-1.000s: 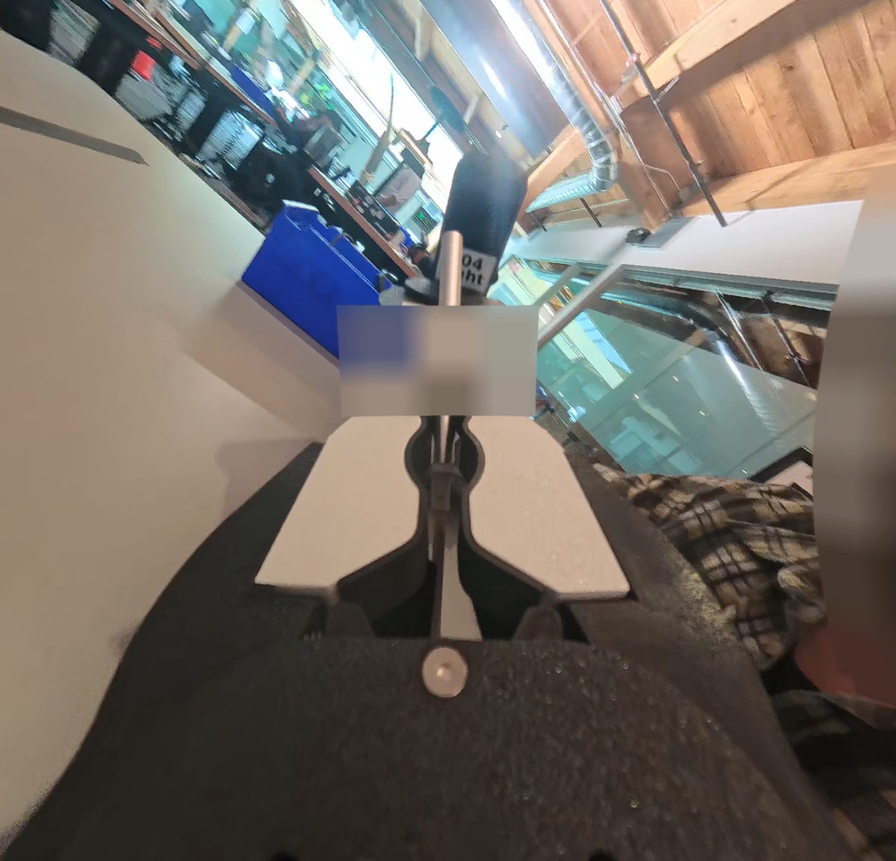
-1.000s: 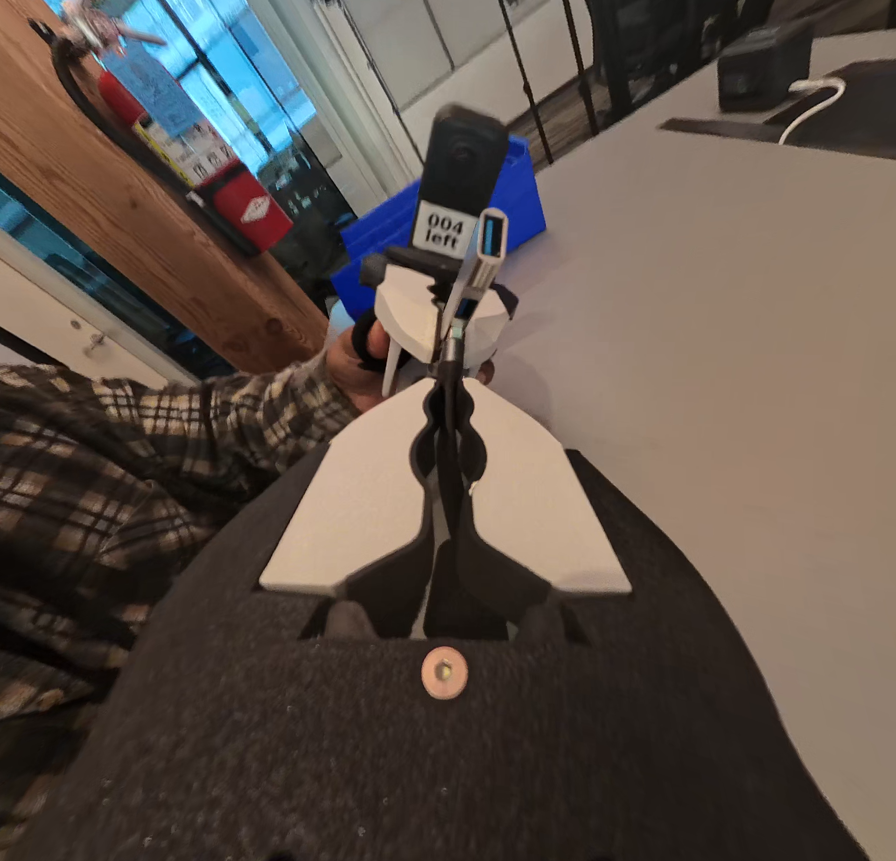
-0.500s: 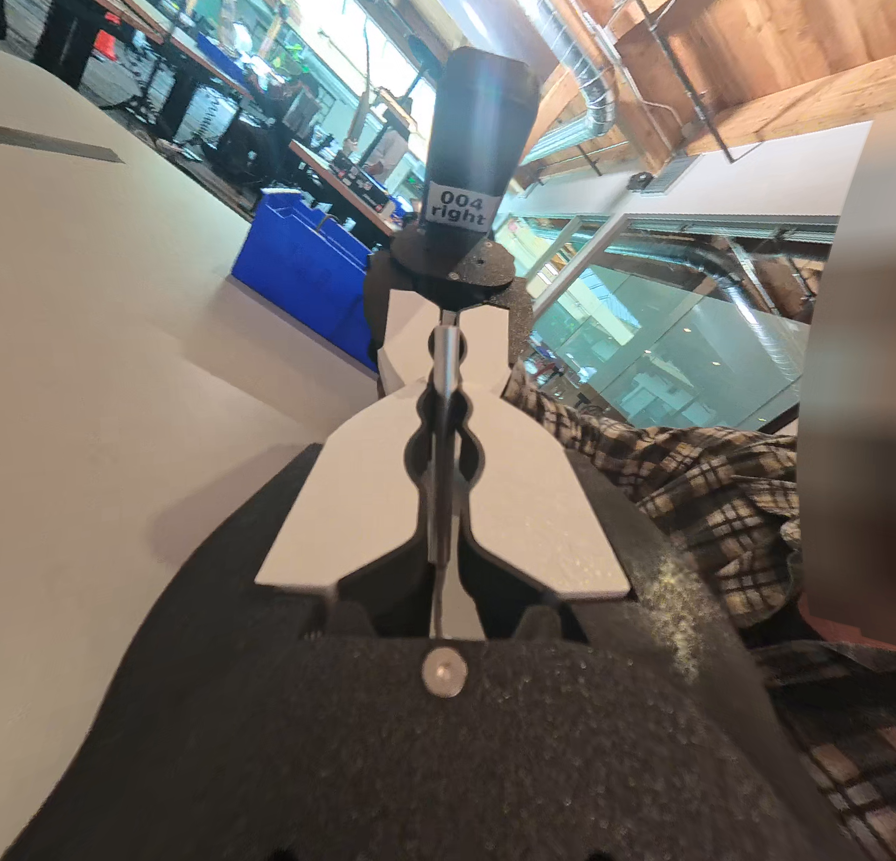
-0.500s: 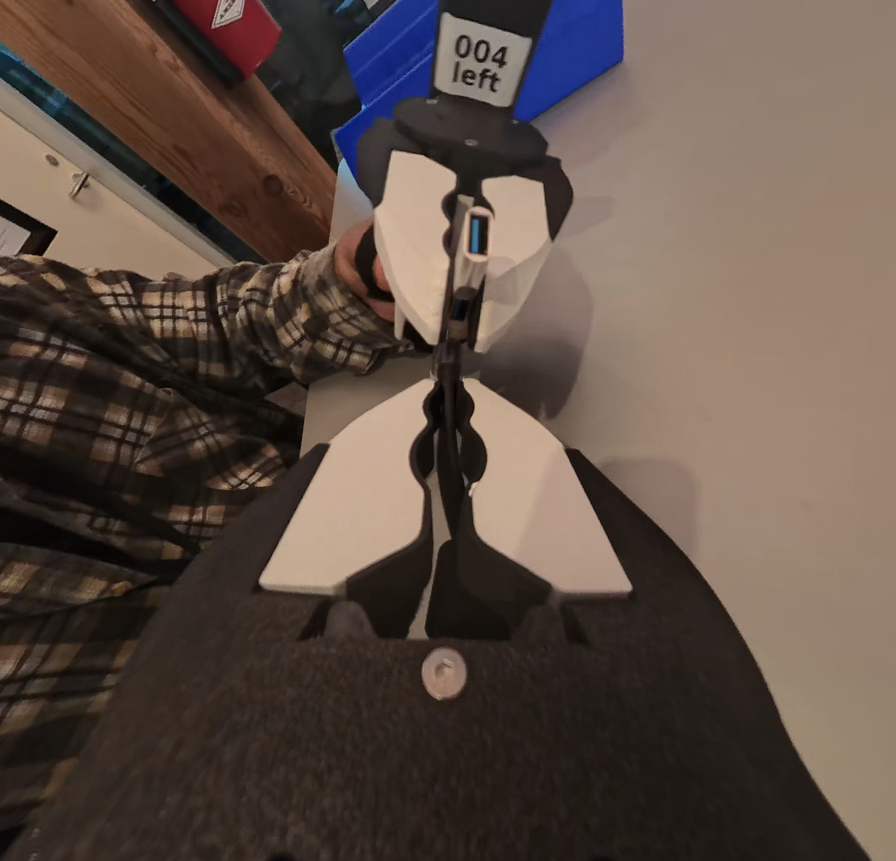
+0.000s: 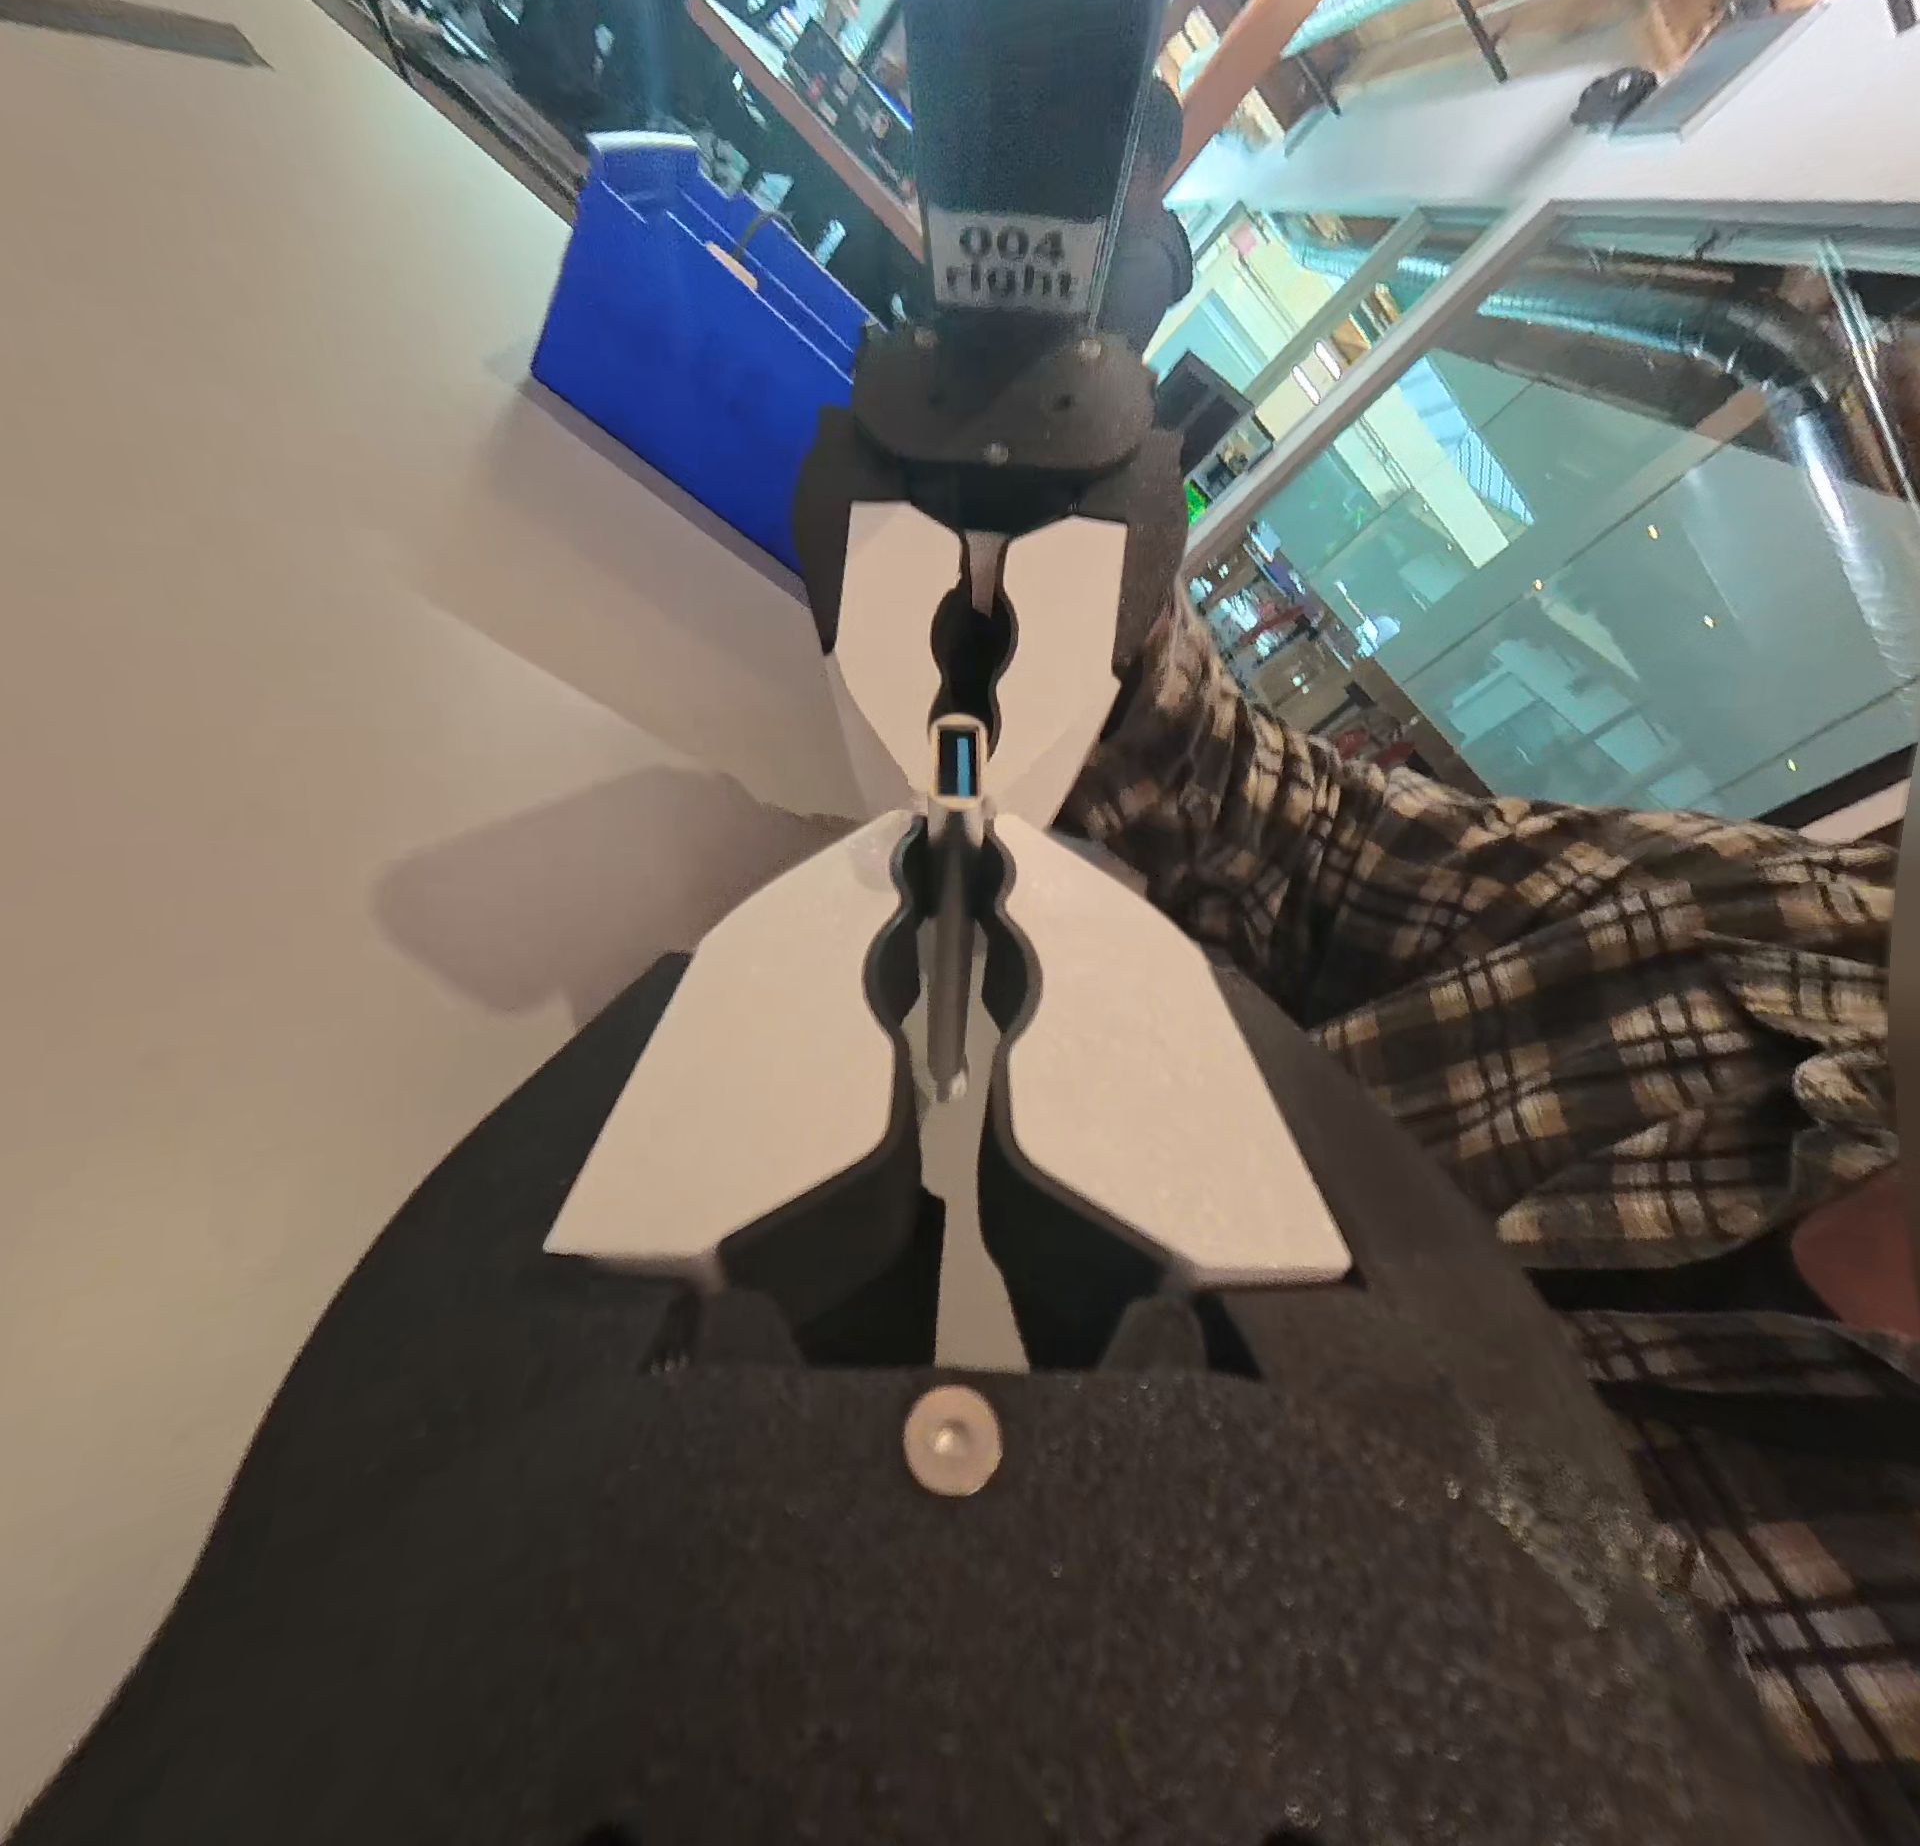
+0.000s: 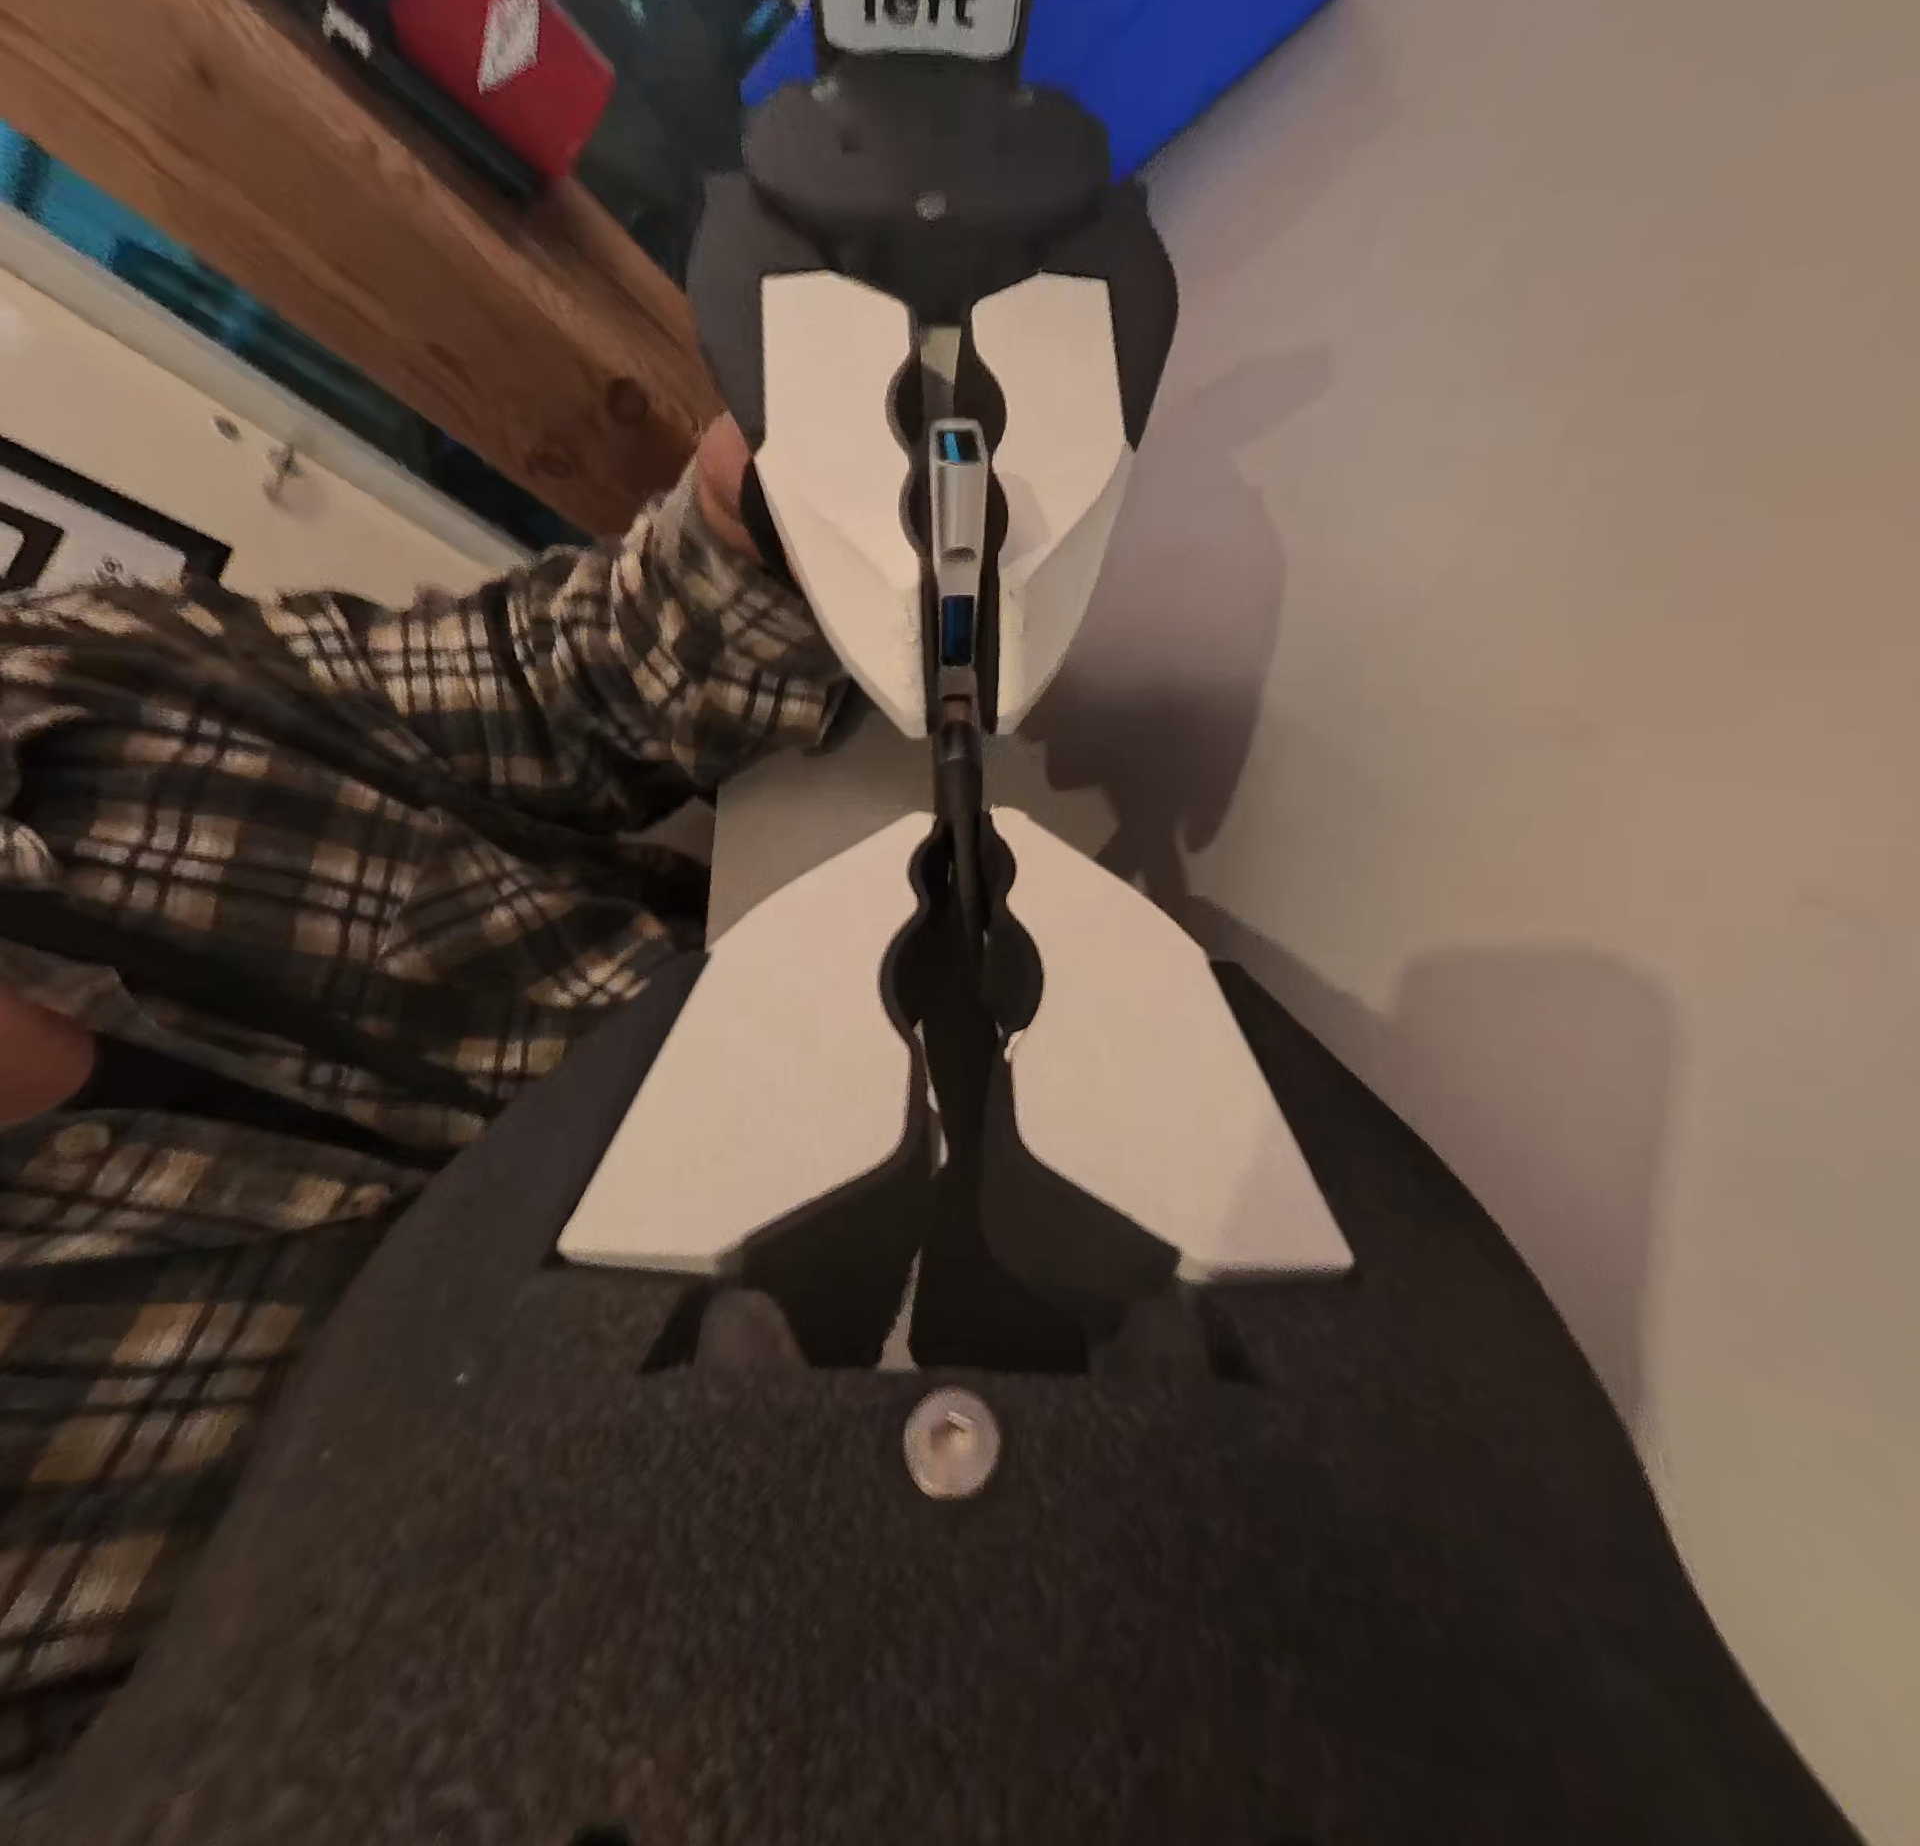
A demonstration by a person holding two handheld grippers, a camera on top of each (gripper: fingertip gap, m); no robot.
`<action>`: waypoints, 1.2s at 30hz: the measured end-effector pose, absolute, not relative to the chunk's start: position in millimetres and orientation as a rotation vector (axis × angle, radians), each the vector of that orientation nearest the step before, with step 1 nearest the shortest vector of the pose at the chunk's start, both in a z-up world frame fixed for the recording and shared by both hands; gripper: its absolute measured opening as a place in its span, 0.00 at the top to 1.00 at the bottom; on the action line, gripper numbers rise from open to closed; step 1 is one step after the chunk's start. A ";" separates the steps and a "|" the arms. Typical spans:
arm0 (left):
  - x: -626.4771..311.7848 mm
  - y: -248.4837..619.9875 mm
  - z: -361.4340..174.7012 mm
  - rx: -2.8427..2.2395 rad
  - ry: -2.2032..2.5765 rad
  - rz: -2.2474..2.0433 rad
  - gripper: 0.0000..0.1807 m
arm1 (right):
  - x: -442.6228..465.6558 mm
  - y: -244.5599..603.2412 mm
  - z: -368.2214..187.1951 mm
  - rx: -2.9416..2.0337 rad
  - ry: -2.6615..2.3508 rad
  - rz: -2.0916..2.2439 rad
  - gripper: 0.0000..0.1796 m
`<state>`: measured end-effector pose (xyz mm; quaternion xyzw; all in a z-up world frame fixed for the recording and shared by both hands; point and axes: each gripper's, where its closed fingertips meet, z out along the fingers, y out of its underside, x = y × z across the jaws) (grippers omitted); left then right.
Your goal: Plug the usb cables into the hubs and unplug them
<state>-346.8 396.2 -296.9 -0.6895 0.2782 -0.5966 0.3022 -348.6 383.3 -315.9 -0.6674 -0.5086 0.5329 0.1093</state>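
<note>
With left gripper (image 5: 951, 835) pinched narrow on the silver USB hub (image 5: 948, 965) and right gripper (image 6: 961, 825) pinched on the black USB cable (image 6: 961, 913), both above the white table (image 6: 1558, 549), plug (image 6: 958, 700) at the hub's blue port, seating unclear: line up both axes, then push straight, no twisting

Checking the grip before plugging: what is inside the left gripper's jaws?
A slim silver hub is clamped in the left gripper's jaws, a blue port showing at its tip. The jaws cover its sides, so any other ports cannot be seen.
</note>
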 end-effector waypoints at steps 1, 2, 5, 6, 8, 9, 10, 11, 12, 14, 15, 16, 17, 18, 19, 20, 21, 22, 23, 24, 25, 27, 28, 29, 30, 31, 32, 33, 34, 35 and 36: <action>-344.8 393.6 -297.4 -1.834 0.757 -1.588 0.96 | -345.1 380.5 -316.1 -1.972 -1.548 1.547 0.98; -343.3 392.3 -297.2 -1.834 0.763 -1.595 0.96 | -342.8 380.1 -315.8 -1.978 -1.583 1.516 0.98; -341.5 391.7 -293.2 -1.807 0.769 -1.627 0.96 | -339.0 378.8 -312.2 -1.972 -1.643 1.478 0.98; -342.3 393.8 -290.6 -1.770 0.760 -1.658 0.96 | -340.2 379.9 -310.7 -1.967 -1.624 1.487 0.98; -344.0 398.0 -285.6 -1.678 0.715 -1.720 0.96 | -343.1 383.4 -308.8 -1.970 -1.555 1.532 0.98; -345.8 399.0 -282.7 -1.640 0.686 -1.745 0.95 | -343.5 385.8 -309.5 -1.967 -1.526 1.537 0.98; -348.7 400.8 -279.8 -1.611 0.656 -1.756 0.91 | -343.1 389.9 -309.2 -1.962 -1.477 1.541 0.98; -351.8 402.9 -278.8 -1.599 0.633 -1.753 0.87 | -341.8 395.0 -308.2 -1.957 -1.425 1.550 0.98; -353.9 404.7 -279.5 -1.598 0.619 -1.743 0.85 | -340.4 400.0 -306.6 -1.948 -1.373 1.565 0.98; -352.9 405.4 -284.8 -1.620 0.615 -1.732 0.83 | -338.6 407.0 -303.0 -1.931 -1.291 1.603 0.98; -350.2 404.1 -288.0 -1.635 0.625 -1.732 0.82 | -338.3 408.6 -302.0 -1.921 -1.275 1.611 0.98; -347.1 402.8 -290.1 -1.645 0.637 -1.734 0.83 | -338.6 408.6 -302.1 -1.918 -1.275 1.613 0.98; -344.2 401.6 -291.0 -1.650 0.647 -1.733 0.84 | -339.7 407.6 -302.4 -1.915 -1.282 1.616 0.98; -342.1 401.0 -291.4 -1.655 0.658 -1.724 0.86 | -341.2 405.7 -302.6 -1.913 -1.293 1.622 0.98; -341.2 401.2 -292.9 -1.666 0.667 -1.705 0.89 | -342.7 404.1 -302.7 -1.910 -1.303 1.627 0.98; -341.8 401.7 -294.9 -1.681 0.675 -1.680 0.93 | -343.8 402.5 -302.3 -1.907 -1.312 1.632 0.98; -342.8 401.9 -296.4 -1.698 0.679 -1.662 0.96 | -344.6 400.8 -301.9 -1.906 -1.322 1.636 0.98; -343.2 401.2 -297.6 -1.722 0.682 -1.653 0.96 | -345.2 400.2 -302.4 -1.909 -1.335 1.627 0.98; -343.0 399.8 -298.6 -1.749 0.690 -1.640 0.96 | -344.9 399.0 -303.3 -1.919 -1.353 1.621 0.98; -342.3 397.7 -299.7 -1.773 0.710 -1.622 0.96 | -343.8 397.9 -303.6 -1.927 -1.377 1.618 0.98; -341.1 394.7 -301.3 -1.798 0.740 -1.605 0.96 | -341.4 396.2 -303.8 -1.935 -1.414 1.609 0.98; -337.5 389.7 -304.7 -1.832 0.784 -1.585 0.96 | -335.8 390.7 -307.7 -1.965 -1.521 1.554 0.98; -335.8 388.8 -305.4 -1.837 0.787 -1.581 0.96 | -333.2 389.5 -309.2 -1.982 -1.561 1.516 0.98; -334.8 389.5 -304.8 -1.836 0.779 -1.572 0.96 | -331.3 389.2 -309.7 -1.992 -1.583 1.484 0.98; -334.5 391.6 -303.2 -1.830 0.763 -1.556 0.96 | -330.4 390.3 -308.7 -1.996 -1.578 1.469 0.98; -335.1 395.1 -301.1 -1.820 0.739 -1.535 0.96 | -330.9 393.4 -307.1 -1.992 -1.547 1.460 0.98; -336.7 398.8 -298.4 -1.808 0.712 -1.520 0.96 | -332.7 397.6 -304.5 -1.974 -1.495 1.457 0.98; -338.7 401.4 -295.7 -1.797 0.687 -1.517 0.96 | -335.4 400.8 -302.3 -1.946 -1.434 1.455 0.98; -340.0 402.1 -294.1 -1.788 0.671 -1.524 0.96 | -337.5 401.9 -300.8 -1.925 -1.381 1.468 0.98; -340.0 400.9 -293.4 -1.779 0.662 -1.539 0.96 | -338.2 400.5 -300.0 -1.914 -1.349 1.504 0.98; -338.3 398.6 -293.7 -1.774 0.661 -1.558 0.96 | -336.8 396.7 -300.2 -1.915 -1.353 1.561 0.98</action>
